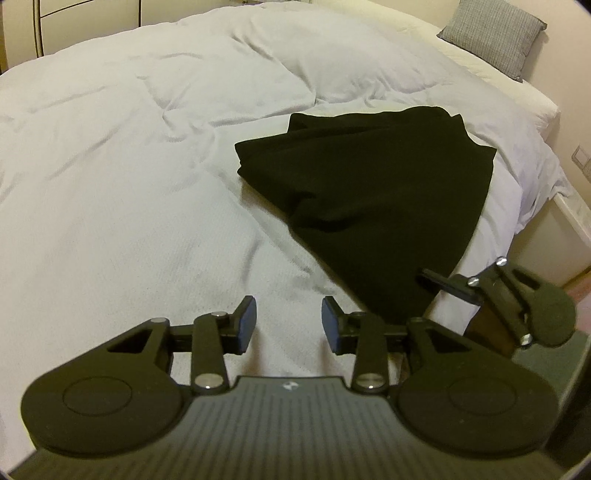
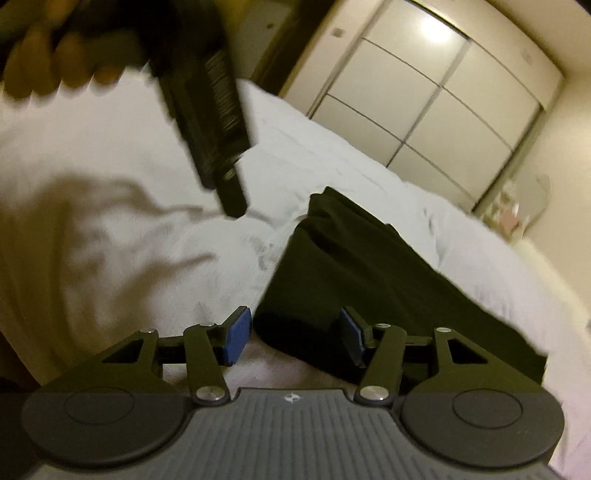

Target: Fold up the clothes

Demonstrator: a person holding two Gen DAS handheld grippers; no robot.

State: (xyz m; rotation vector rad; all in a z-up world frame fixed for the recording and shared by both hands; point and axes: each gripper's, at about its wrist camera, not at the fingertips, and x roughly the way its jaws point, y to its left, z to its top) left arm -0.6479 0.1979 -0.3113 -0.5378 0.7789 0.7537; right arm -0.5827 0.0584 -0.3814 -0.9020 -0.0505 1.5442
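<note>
Left gripper (image 1: 289, 325): blue-padded fingers (image 1: 246, 325) spread wide, nothing held between them, only white quilted bed cover (image 1: 110, 184) seen in the gap. From these fingers the black soft fabric garment (image 1: 369, 192) lies ahead and to the right, its near tapering end passing just right of the right finger.

The garment is seen lying on the right half of the bed cover, well short of the grey woven pillow (image 1: 493, 35) at the far right corner. Long axis runs from the near right edge of the bed toward the far middle. A broad far end with doubled layers and soft rolls at the far left corner is seen; the shape narrows toward the near end. Partly folded or merely bunched: cannot be settled, so the stage is left open.

Right gripper (image 2: 295, 338): fingers likewise held well apart, nothing clamped. The garment's near end (image 2: 369, 277) lies directly ahead of and between them, apparently just past the pads; contact cannot be told owing to blur. In the left wrist view this gripper (image 1: 517, 295) is seen at the garment's near right tip.

The right gripper is judged nearer the cloth; the left one is offset to the left of it. A hand (image 2: 55, 55) holding the left gripper is seen blurred at upper left of the right view.
</note>
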